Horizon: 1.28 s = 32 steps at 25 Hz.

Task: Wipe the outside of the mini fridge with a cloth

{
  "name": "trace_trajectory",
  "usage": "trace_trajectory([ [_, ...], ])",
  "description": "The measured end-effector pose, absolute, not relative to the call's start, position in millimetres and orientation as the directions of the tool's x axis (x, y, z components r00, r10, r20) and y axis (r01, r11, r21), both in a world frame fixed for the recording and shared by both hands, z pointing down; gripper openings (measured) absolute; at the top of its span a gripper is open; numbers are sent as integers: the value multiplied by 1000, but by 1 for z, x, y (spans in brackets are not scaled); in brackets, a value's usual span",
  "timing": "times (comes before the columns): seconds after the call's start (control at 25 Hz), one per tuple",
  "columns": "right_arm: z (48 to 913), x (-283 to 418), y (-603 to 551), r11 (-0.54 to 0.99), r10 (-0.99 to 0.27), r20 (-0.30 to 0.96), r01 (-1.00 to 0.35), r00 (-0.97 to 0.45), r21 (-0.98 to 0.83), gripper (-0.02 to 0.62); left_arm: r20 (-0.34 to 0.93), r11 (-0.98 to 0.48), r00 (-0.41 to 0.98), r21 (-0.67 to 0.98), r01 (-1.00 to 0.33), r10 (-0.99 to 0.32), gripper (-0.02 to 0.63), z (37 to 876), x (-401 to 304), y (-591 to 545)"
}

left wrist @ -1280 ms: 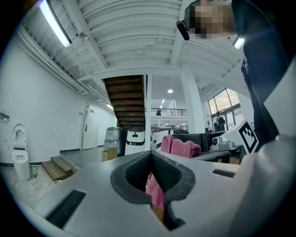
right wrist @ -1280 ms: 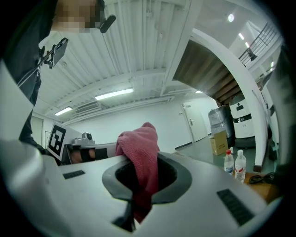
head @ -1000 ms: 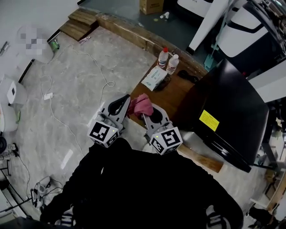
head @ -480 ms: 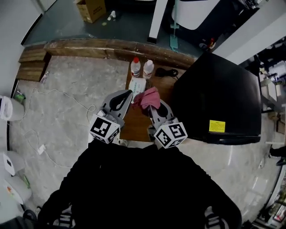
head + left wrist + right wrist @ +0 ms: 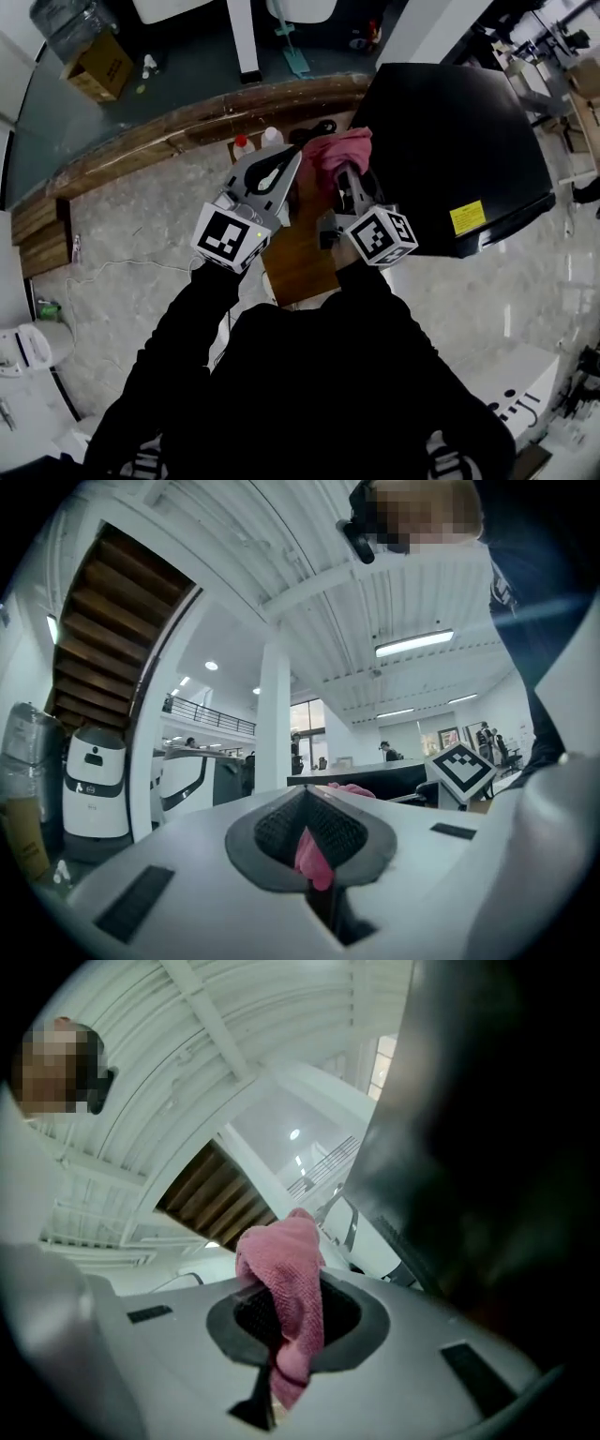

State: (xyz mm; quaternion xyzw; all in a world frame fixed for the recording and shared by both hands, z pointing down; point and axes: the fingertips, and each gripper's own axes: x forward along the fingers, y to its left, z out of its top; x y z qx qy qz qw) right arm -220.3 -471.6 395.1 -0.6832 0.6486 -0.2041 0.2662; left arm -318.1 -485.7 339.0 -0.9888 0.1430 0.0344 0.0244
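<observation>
My left gripper and right gripper both pinch a pink woven cloth just beside the glossy black mini fridge.

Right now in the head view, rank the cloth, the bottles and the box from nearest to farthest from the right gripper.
1. The cloth, held in the right gripper itself.
2. The bottles, to the left by the wooden kerb.
3. The box, far left on the floor beyond the kerb.
</observation>
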Motion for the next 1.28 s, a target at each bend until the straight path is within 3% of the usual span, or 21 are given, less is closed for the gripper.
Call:
trace_trajectory([
  [0.4,399,-137,-480,-112,-915,-125,-540,383,-834,35,-37,-989,992,-86,-121,-118,6,340,-240,-507],
  [0.64,430,-114,-479,-67,-860,-93,-292,502,-954,35,-14,-994,997,-81,-74,-73,6,347,-217,-510],
  [0.96,460,-109,-478,37,-827,-46,-27,560,-999,36,26,-997,998,-59,-53,-55,6,369,-210,-512],
  [1.28,514,-111,-474,-1,-828,26,45,560,-999,37,105,-999,994,-11,-39,-40,6,428,-201,-514],
])
